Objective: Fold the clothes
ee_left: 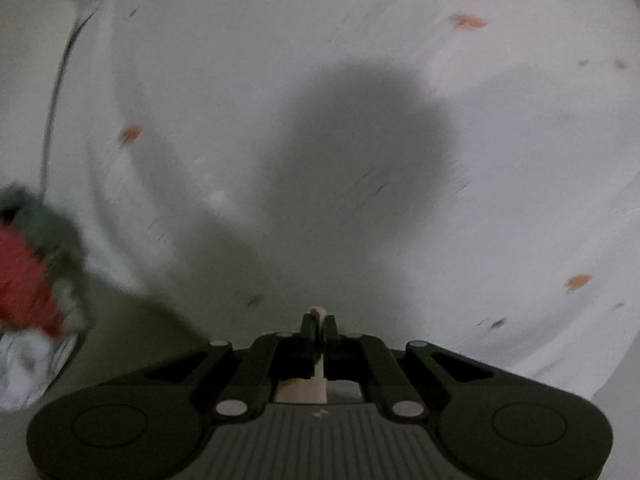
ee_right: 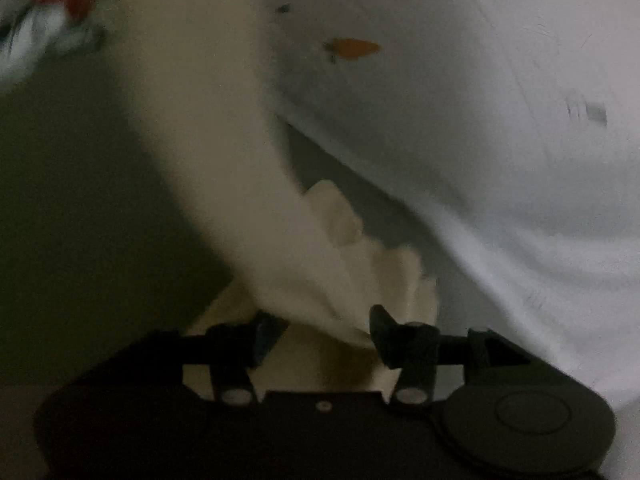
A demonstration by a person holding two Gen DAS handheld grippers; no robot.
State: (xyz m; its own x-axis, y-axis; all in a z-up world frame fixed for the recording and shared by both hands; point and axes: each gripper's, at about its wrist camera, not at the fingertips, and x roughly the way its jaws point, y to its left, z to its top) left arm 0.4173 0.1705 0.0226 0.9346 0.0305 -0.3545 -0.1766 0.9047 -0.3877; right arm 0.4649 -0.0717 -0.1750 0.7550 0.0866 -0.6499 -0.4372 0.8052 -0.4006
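In the left wrist view my left gripper is shut, and a small tip of cream cloth pokes out between its fingertips. Behind it a white cloth with small orange carrot prints fills the view, with a dark shadow across it. In the right wrist view my right gripper has its jaws apart. A bunched fold of cream cloth lies between and over them and stretches up to the left. I cannot see the pads pressing on it. The white carrot-print cloth lies to the right.
A crumpled red, grey and white garment sits at the left edge, and shows blurred as the red and white garment at the top left of the right wrist view. A dark olive surface lies to the left of the cream cloth.
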